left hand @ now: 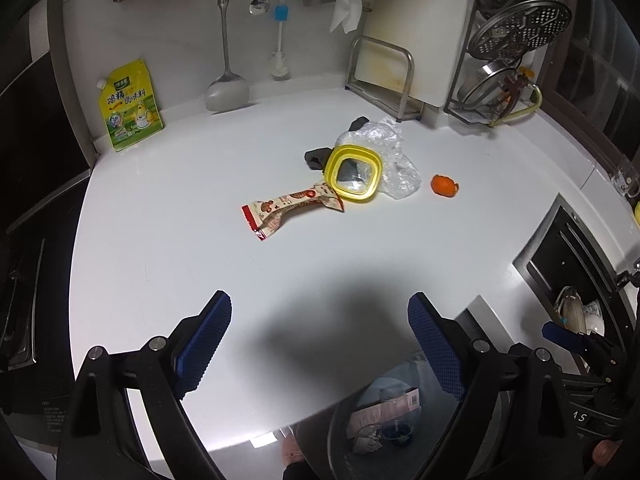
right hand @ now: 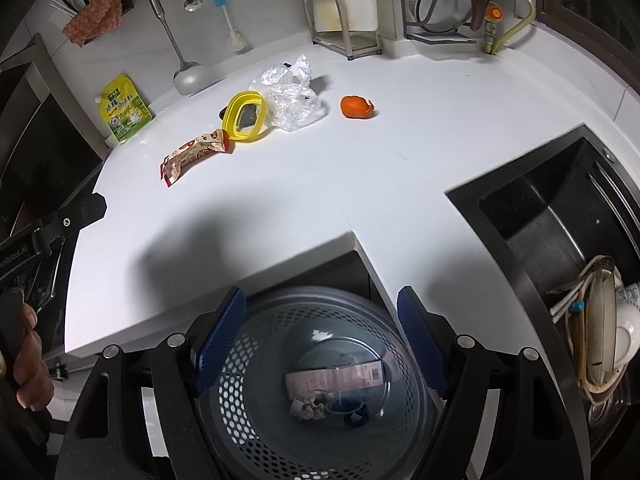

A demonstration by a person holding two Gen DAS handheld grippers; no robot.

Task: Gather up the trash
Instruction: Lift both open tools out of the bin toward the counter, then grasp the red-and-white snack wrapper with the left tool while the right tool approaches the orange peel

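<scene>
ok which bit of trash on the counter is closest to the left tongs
The snack wrapper, the red-and-cream one lying flat left of the yellow lid. The clear plastic bag and orange peel lie farther back and right of the left tongs.

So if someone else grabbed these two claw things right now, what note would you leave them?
Left gripper: open, empty, over the counter.
Right gripper: open, empty, above the bin.
Done: paper scraps lie in the bin.
Left on the counter: snack wrapper, plastic bag, orange peel, and a yellow lid resting on a dark scrap.
</scene>
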